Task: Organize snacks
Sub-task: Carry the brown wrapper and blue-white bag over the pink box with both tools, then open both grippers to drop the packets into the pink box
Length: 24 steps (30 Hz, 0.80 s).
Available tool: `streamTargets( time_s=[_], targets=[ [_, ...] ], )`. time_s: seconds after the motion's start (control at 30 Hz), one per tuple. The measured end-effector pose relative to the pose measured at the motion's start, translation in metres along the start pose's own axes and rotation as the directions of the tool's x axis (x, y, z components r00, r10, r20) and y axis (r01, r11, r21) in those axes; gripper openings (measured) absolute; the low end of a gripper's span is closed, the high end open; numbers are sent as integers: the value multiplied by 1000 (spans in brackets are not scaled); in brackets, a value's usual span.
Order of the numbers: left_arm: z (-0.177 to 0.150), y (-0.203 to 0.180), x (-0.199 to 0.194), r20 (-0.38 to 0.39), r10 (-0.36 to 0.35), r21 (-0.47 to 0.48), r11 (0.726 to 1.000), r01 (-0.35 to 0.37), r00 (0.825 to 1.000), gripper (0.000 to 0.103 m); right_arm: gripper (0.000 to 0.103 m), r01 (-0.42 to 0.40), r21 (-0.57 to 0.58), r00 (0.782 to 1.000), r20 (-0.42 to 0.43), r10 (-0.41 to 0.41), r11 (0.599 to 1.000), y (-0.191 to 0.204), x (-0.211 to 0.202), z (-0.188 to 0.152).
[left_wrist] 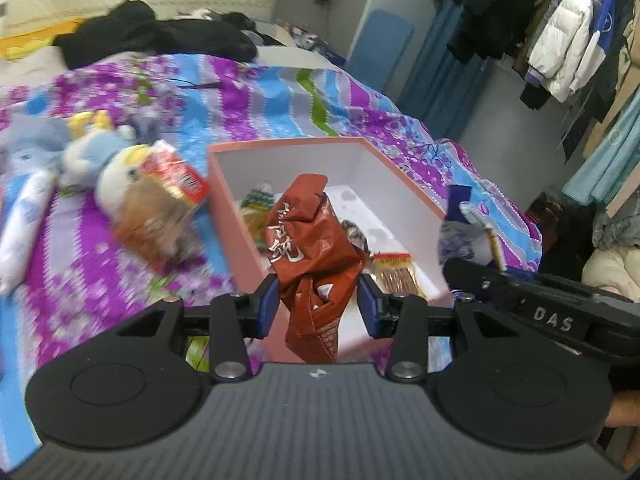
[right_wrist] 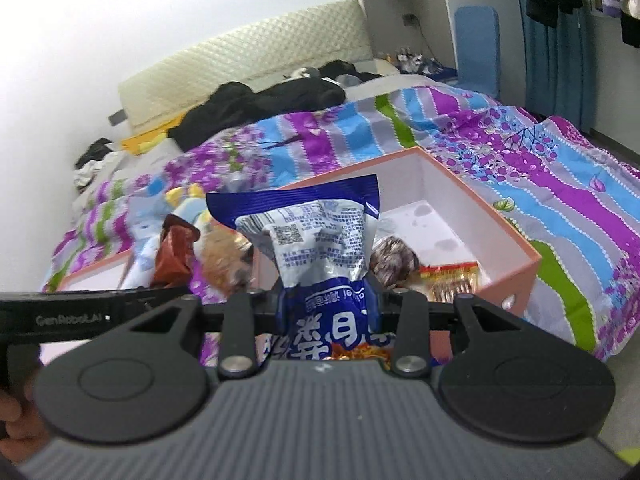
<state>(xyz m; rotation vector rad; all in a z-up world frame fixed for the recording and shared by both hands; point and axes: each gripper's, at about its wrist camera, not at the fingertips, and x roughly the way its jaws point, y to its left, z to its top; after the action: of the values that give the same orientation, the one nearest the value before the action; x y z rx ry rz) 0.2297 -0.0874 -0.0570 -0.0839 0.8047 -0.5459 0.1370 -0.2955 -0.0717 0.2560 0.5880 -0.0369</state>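
Claw (left_wrist: 319, 304) lettering: "DAS", perhaps "GenRoboLAI"

1. My left gripper (left_wrist: 319, 304) holds a crumpled snack bag (left_wrist: 312, 236) over the box (left_wrist: 288, 145) on the bed (left_wrist: 248, 96).
2. Plush toys (left_wrist: 108, 160) lie left of it.
3. My right gripper (right_wrist: 326, 304) holds another packet (right_wrist: 320, 240) before that box.

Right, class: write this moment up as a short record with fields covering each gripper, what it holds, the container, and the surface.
left gripper: shut on red-brown snack packet
right gripper: shut on blue and silver snack packet
container: open pink box, white inside, several snacks already in it
surface: bed with purple and blue floral cover
beside box: plush toys
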Motion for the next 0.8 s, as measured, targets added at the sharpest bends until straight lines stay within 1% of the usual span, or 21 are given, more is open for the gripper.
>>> streamTargets(
  time_s=[0.1,0.2,0.27,0.3,0.37,0.4,0.5,0.63,0.7,0.73,0.77,0.8],
  targets=[
    [28,9,52,-39,-39,3,999,39,998,48,40,17,25,999,-41,-16,1000,-11,43,14],
    [54,16,99,-92,-50,1,999,50,994,48,40,43,41,994,-100,-39,998,-20,81,25],
    [67,19,122,-122,-41,16,999,44,992,48,40,60,48,989,-136,-53,997,-26,98,30],
    [73,20,134,-153,-31,16,999,34,988,48,40,66,58,986,-156,-56,996,-29,106,32],
    [83,23,155,-193,-48,15,999,52,980,48,40,75,72,979,-194,-60,995,-33,121,35],
    [86,24,164,-208,-45,17,999,49,977,48,40,83,72,975,-211,-66,994,-35,129,35],
    [91,26,183,-223,-41,35,998,50,974,48,41,102,73,967,-240,-82,992,-39,145,36],
    [88,31,194,-232,-55,31,997,64,971,48,42,110,76,960,-265,-87,991,-42,158,30],
    [85,33,195,-225,-64,33,997,73,972,48,46,122,65,959,-266,-100,990,-42,162,25],
    [83,34,194,-221,-67,26,997,75,973,53,48,129,62,957,-268,-108,990,-42,162,23],
    [81,36,191,-215,-73,20,997,79,974,56,56,131,65,957,-268,-109,989,-42,162,21],
    [78,36,188,-205,-76,17,997,81,976,61,61,135,69,958,-262,-112,988,-43,161,20]
  ],
)
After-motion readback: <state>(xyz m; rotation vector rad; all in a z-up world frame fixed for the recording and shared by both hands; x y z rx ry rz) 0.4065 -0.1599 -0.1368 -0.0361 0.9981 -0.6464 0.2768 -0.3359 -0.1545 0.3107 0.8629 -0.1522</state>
